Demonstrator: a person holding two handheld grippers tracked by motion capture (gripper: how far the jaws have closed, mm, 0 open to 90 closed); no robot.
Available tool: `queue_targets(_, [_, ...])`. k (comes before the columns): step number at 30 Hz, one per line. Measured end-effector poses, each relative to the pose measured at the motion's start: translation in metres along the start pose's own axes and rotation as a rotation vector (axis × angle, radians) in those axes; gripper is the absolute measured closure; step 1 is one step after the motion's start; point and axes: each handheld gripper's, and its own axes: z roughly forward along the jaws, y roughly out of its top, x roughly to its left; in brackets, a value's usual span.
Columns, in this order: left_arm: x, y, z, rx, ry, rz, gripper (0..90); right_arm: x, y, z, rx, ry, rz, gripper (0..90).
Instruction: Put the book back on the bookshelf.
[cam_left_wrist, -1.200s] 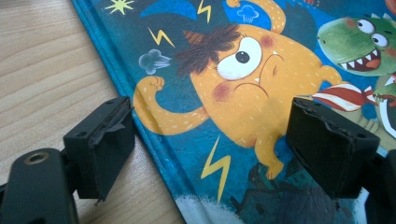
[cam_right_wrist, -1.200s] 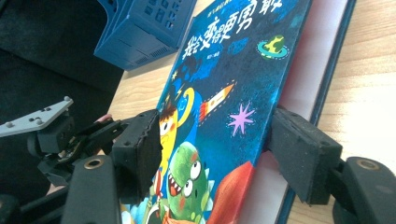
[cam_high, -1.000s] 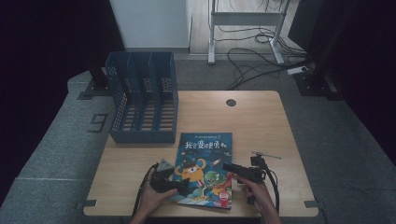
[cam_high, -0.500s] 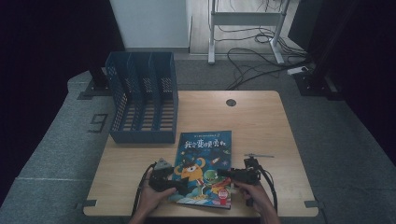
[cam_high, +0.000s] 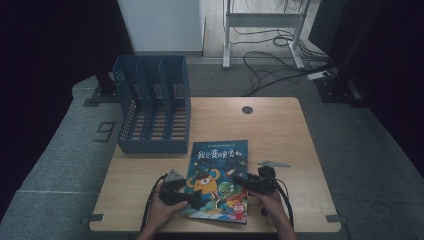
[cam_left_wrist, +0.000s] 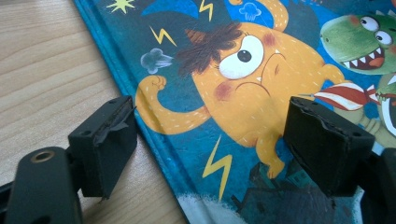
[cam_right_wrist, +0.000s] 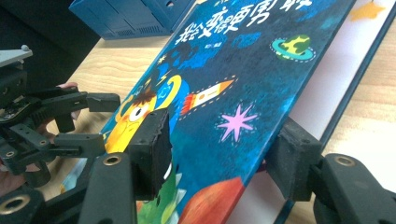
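Note:
A picture book (cam_high: 217, 175) with a blue cover and an orange monster lies at the table's near edge. My left gripper (cam_high: 190, 198) sits at the book's left side, open. One jaw rests on the wood and the other hangs over the cover (cam_left_wrist: 243, 70), so the left gripper (cam_left_wrist: 210, 149) straddles the spine edge. My right gripper (cam_high: 240, 179) is at the book's right edge. Its jaws have just been closing. The lifted cover (cam_right_wrist: 233, 70) slants through the right gripper (cam_right_wrist: 224, 154), one jaw above and one below. A white page (cam_right_wrist: 327, 93) shows underneath.
A blue slotted file holder (cam_high: 152, 110) stands upright at the table's back left, also seen as the blue holder (cam_right_wrist: 126, 14) behind the book. The wooden table (cam_high: 280, 130) has a cable hole near its far edge. Cables and a metal stand lie on the floor beyond.
My right gripper has edged a little to the left onto the book's right edge. The left hand and the book's place on the table look the same.

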Motion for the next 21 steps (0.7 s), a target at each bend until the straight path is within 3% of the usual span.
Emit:
queue_targets(3, [0.000, 0.000, 0.000, 0.001, -0.003, 0.001, 17.3, -0.002, 0.004, 0.001, -0.001, 0.006, 0.003, 43.1])
queue_targets(21, [-0.002, 0.000, 0.000, 0.005, 0.016, 0.017, 17.3, -0.021, 0.026, 0.017, -0.009, -0.062, 0.014, 46.2])
